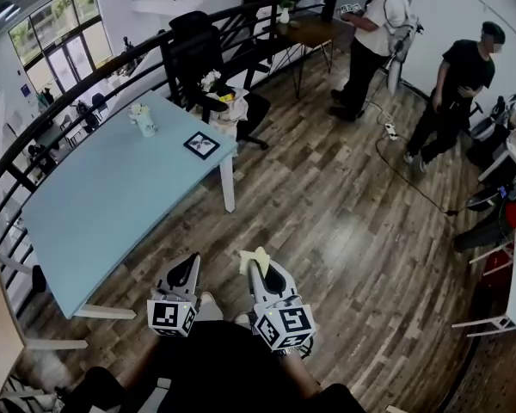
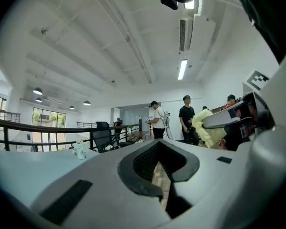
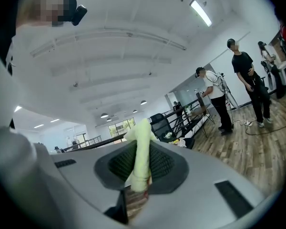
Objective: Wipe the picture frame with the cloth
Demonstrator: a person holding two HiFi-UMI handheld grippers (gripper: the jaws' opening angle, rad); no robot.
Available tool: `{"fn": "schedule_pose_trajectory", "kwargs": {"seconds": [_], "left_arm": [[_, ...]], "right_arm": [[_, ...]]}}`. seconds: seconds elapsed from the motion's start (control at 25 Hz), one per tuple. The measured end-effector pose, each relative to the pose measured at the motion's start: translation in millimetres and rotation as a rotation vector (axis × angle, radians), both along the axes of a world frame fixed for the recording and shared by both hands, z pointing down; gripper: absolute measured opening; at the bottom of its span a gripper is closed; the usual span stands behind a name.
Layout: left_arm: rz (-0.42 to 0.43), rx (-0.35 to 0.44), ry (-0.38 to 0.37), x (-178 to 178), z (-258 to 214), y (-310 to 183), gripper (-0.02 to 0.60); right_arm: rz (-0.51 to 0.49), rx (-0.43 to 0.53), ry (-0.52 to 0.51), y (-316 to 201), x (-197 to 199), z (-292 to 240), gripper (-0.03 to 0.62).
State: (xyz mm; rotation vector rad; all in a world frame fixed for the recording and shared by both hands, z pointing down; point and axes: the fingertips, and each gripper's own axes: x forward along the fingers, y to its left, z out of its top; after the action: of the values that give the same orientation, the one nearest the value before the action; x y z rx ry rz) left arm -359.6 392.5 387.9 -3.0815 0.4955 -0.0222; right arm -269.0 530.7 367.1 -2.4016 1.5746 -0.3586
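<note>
Approach stage of the wiping task. The right gripper (image 1: pixel 260 268) is pinching a soft pale yellow cloth (image 1: pixel 253 257). Its jaws are pressing together on a fold, so that a loose end is projecting past the tips, presumably to leave free fabric as the wiping face. The left gripper (image 1: pixel 187 265) is holding nothing. Its jaws are lying together, with only a thin slit of floor showing between the pads in the left gripper view. This is probably leaving it available to steady the target. Both tools are being carried low and close to the person's body, above the brown wood-plank floor (image 1: pixel 327 231) and well apart from the work. The small black-edged picture frame (image 1: pixel 201 144) appears to be lying flat and face up near the corner of the light blue rectangular table (image 1: pixel 95 205), with nothing touching it. A small white vase of flowers (image 1: pixel 143 120) is standing farther along the tabletop. Wiping is not yet under way. The next move is probably calling for a step forward to bring the cloth down onto the frame's face, and the light frame is likely to slide unless braced.
</note>
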Motion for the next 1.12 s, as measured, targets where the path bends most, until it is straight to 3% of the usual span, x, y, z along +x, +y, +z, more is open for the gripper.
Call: {"fn": "schedule_pose_trajectory", "kwargs": {"seconds": [0.68,1.12], "left_arm": [[0.008,-0.023,0.02,11,6,-16,-0.003],[0.016,-0.041,0.018,50,17,-55,-0.003]], "right_arm": [[0.008,-0.035,0.032,-16,5,5,0.058],[0.026,-0.056,0.024,-52,44,13,0.058]]}}
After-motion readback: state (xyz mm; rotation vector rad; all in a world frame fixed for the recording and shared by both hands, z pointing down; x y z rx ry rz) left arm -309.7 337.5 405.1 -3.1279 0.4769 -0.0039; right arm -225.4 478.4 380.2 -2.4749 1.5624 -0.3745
